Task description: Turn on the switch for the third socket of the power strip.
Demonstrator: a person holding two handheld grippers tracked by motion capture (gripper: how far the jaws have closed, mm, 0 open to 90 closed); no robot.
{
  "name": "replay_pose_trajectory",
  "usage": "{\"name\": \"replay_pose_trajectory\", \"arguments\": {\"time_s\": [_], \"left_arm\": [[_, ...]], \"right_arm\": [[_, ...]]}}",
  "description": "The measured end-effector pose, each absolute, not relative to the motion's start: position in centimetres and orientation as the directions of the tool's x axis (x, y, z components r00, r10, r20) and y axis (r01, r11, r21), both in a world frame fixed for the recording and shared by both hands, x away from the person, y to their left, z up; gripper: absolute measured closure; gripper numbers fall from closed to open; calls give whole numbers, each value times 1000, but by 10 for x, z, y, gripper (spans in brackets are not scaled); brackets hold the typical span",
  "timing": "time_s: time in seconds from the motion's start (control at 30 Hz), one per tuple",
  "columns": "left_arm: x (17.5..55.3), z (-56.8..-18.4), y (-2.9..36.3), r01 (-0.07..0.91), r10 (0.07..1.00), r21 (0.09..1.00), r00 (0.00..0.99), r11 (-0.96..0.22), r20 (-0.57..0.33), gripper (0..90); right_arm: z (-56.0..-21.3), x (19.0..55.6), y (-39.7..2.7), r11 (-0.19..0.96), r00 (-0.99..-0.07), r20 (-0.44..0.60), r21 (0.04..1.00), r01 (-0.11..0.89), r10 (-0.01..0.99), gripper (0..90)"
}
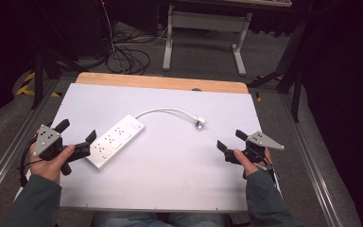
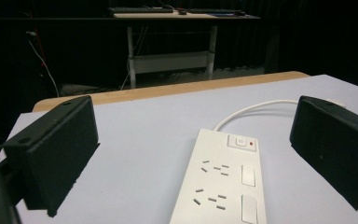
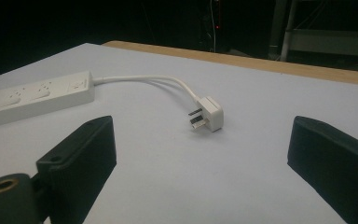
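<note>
Power strip (image 1: pixel 116 140) is seen lying flat on the white table top (image 1: pixel 170 179), left of its middle, set at a slant with its near end beside the left gripper (image 1: pixel 78 137). A white cable (image 1: pixel 165 111) is run from its far end in a curve to the plug (image 1: pixel 199 123), which is laid on its side near the middle of the table with its prongs showing. The left gripper is held in the person's left hand (image 1: pixel 52 161) just beside the strip, its jaws spread wide with nothing pressed between them; in the left gripper view the strip (image 2: pixel 223 186) is seen lying between and ahead of them. The right gripper (image 1: pixel 229 139) is held near the table's right edge, well apart from the plug (image 3: pixel 207 114), its jaws likewise spread wide and nothing gripped
</note>
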State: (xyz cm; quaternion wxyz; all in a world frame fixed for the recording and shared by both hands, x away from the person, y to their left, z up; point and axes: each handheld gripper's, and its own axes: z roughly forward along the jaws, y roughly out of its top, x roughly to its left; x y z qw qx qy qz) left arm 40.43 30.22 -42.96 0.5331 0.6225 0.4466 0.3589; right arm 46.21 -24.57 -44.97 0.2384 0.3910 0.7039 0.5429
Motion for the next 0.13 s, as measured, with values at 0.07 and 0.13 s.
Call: {"name": "replay_pose_trajectory", "arguments": {"time_s": [0.07, 0.13], "left_arm": [[404, -430, 302, 170, 940, 985, 341, -28, -32, 8], [404, -429, 303, 169, 938, 985, 344, -29, -31, 8]], "right_arm": [[-450, 462, -246, 104, -580, 89, 951, 291, 809, 83], [-450, 462, -246, 104, -580, 89, 951, 290, 809, 84]]}}
